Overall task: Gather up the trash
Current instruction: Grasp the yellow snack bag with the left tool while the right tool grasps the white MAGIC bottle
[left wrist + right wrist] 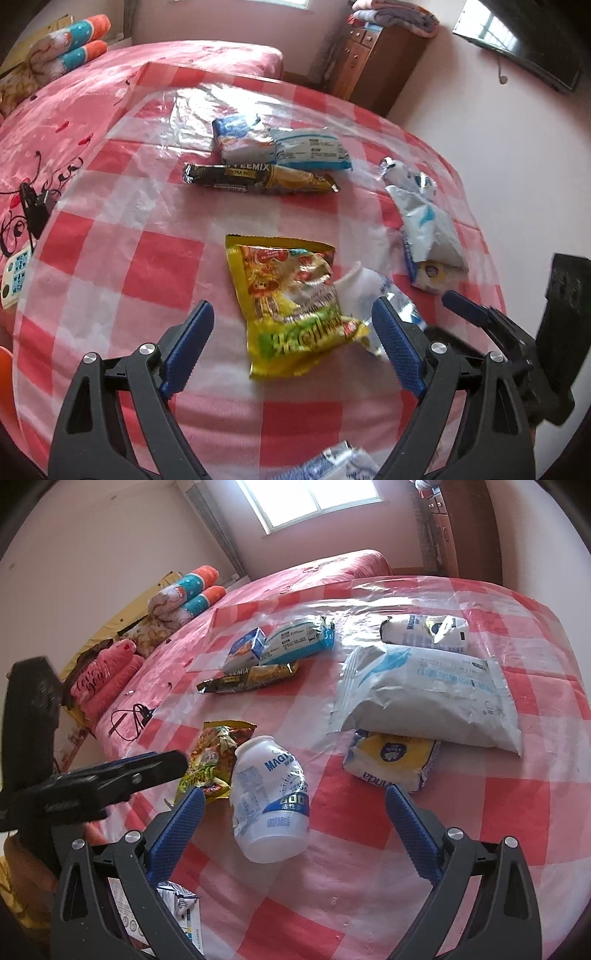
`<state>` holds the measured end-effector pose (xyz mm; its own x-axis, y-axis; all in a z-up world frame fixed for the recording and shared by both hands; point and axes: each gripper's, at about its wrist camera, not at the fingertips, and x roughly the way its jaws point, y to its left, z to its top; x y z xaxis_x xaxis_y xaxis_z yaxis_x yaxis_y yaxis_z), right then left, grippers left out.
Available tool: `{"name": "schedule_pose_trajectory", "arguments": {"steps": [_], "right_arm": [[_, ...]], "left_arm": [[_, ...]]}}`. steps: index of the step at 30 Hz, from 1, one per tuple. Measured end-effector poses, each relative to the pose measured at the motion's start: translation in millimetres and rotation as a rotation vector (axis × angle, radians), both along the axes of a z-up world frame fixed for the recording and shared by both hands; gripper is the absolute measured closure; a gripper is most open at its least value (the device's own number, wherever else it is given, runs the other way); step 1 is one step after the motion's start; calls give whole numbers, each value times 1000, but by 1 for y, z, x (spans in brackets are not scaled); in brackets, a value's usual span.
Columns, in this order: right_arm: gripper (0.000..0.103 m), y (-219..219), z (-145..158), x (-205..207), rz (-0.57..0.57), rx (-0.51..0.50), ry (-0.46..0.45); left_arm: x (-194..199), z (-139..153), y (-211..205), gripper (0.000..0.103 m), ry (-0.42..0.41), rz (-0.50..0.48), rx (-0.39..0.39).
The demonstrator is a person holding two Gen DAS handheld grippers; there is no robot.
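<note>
A yellow snack wrapper (291, 306) lies flat on the red-and-white checked tablecloth (110, 258), between the spread fingers of my open left gripper (295, 332), untouched. A white plastic bottle (269, 801) lies on its side just right of the wrapper (214, 760). My right gripper (295, 801) is open around it, pads clear of it. In the left wrist view the bottle (364, 282) is half hidden behind my right-hand finger. The left gripper (166, 764) shows side-on in the right wrist view.
Further trash lies beyond: a black-and-gold coffee sachet (258, 179), blue-and-white packets (280, 142), a grey mailer bag (424, 698) over a yellow-and-white tissue pack (391, 760), and a crumpled carton (177, 904) near me. A pink bed (55, 129) with a charger cable borders the table on the left.
</note>
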<state>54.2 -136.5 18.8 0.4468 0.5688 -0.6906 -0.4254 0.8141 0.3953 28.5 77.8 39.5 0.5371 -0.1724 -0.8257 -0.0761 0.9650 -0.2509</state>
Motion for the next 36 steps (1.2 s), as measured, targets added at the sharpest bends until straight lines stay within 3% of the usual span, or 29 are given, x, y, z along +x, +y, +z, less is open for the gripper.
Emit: {"name": "schedule_pose_trajectory", "arguments": {"steps": [8, 13, 22, 25, 36], "right_arm": [[6, 10, -5, 0, 28, -53, -15], [6, 14, -6, 1, 33, -66, -25], [6, 31, -8, -3, 64, -144, -69], [6, 36, -9, -4, 68, -188, -89], [9, 48, -11, -7, 89, -263, -135]], "left_arm": [[23, -14, -5, 17, 46, 11, 39], [30, -21, -6, 26, 71, 15, 49], [30, -22, -6, 33, 50, 27, 61], [28, -22, -6, 42, 40, 28, 63], [22, -19, -5, 55, 13, 28, 45]]}}
